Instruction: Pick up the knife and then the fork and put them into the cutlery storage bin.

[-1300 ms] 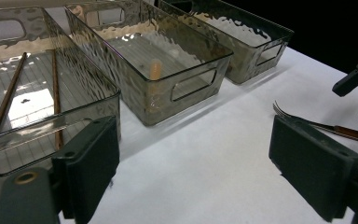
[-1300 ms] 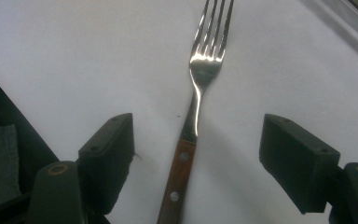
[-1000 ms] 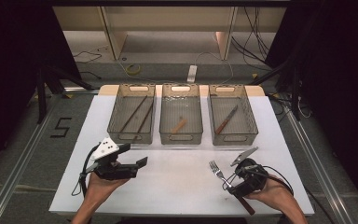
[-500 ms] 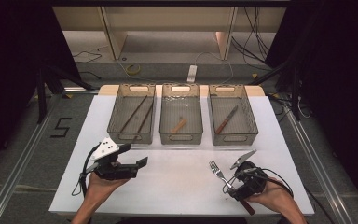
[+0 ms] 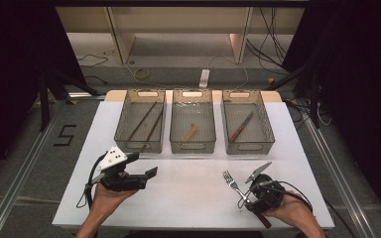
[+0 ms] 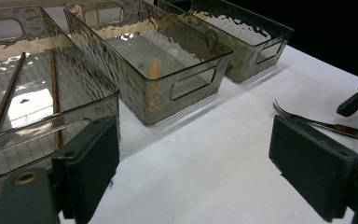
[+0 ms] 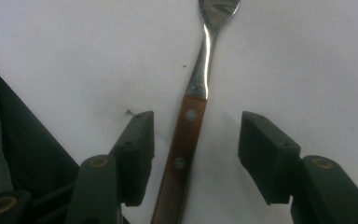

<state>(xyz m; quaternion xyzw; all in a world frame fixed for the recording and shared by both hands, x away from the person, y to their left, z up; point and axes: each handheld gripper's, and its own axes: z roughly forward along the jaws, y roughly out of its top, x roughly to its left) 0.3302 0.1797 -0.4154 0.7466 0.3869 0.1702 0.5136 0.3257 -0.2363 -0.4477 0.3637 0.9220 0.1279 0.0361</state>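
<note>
A fork with a wooden handle lies on the white table at the front right, tines pointing away. My right gripper is down over its handle. In the right gripper view the fork runs between the jaws of the right gripper, which stand open on either side of the handle without touching it. My left gripper is held at the front left, open and empty. The left gripper looks across bare table toward the fork.
Three clear bins stand in a row at the back. The left bin holds two chopsticks, the middle bin a small wooden-handled piece, the right bin a knife. The table's front edge is close behind both hands.
The right hand has edged slightly toward the near edge over the fork's handle. The left gripper has not moved.
</note>
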